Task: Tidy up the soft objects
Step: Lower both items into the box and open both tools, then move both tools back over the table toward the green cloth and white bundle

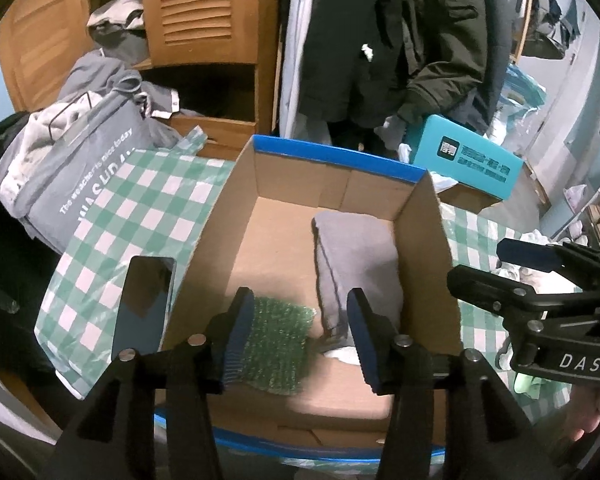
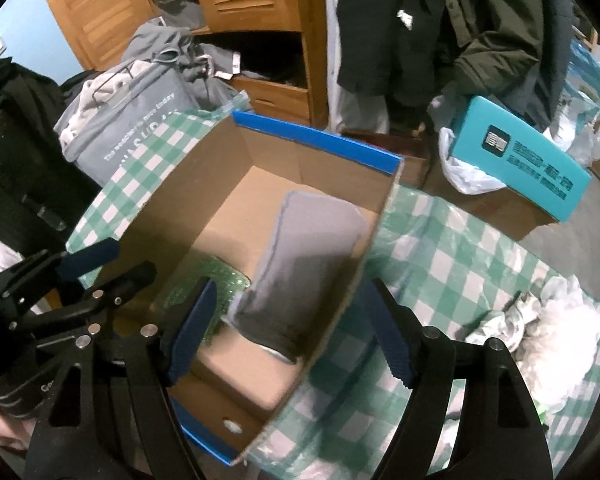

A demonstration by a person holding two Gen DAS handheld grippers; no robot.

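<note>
A cardboard box with a blue rim [image 1: 336,152] [image 2: 320,136] lies open on a green checked sheet. Inside it a folded grey cloth [image 1: 356,256] [image 2: 312,248] lies along the right wall. A green bubble-wrap piece [image 1: 276,344] [image 2: 216,276] lies on the box floor to the left of the cloth. My left gripper [image 1: 302,340] hangs open over the box. The bubble wrap rests against its left pad, and the right pad stands clear of it beside the cloth's near end. My right gripper [image 2: 290,336] is open wide and straddles the box's right wall, with the grey cloth's near end between its fingers.
A dark phone [image 1: 144,300] lies on the checked sheet [image 1: 140,208] left of the box. A grey laundry bag [image 1: 84,168] stuffed with clothes stands at back left. A teal box [image 2: 532,164] sits at back right. White crumpled soft things [image 2: 556,328] lie on the right. Behind stand a wooden wardrobe and hanging coats.
</note>
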